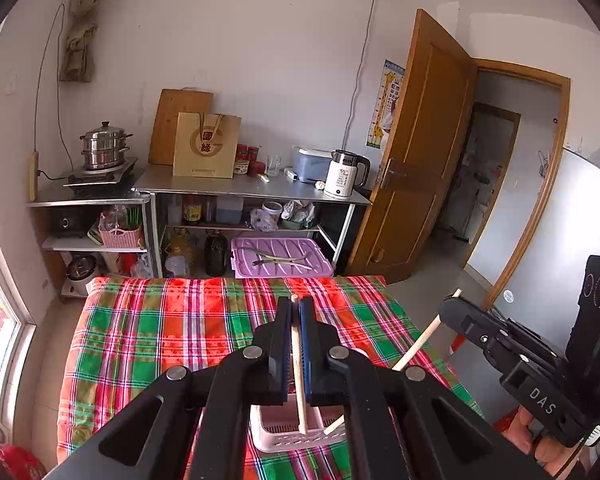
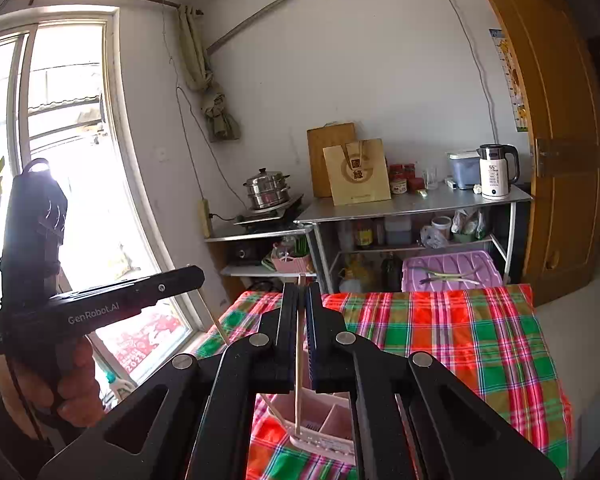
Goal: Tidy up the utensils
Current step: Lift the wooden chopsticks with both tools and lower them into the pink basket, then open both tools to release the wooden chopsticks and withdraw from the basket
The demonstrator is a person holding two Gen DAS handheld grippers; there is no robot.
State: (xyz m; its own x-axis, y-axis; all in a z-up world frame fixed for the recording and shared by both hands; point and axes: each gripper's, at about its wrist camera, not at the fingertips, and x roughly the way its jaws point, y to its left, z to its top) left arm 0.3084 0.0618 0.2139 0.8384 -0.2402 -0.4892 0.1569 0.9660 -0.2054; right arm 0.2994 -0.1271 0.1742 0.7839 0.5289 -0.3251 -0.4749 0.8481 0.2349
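My left gripper [image 1: 296, 304] is shut on a pale wooden chopstick [image 1: 299, 364], which hangs down toward a pink slotted utensil holder [image 1: 288, 434] on the plaid tablecloth [image 1: 148, 332]. At the right of this view, my right gripper [image 1: 451, 305] grips a second chopstick [image 1: 418, 342] that slants down toward the holder. In the right wrist view, the right gripper [image 2: 301, 289] is shut on its chopstick [image 2: 298, 368] above the pink holder [image 2: 328, 420]. The hand-held left gripper [image 2: 196, 276] shows at the left with its chopstick [image 2: 214, 320].
Beyond the table lies a purple lid [image 1: 282, 258] with a few utensils on it. A steel shelf [image 1: 252, 190] behind carries a white kettle [image 1: 346, 174], a steamer pot [image 1: 104, 146] and a paper bag [image 1: 206, 146]. A wooden door [image 1: 424, 152] stands open at right, a window [image 2: 60, 152] at left.
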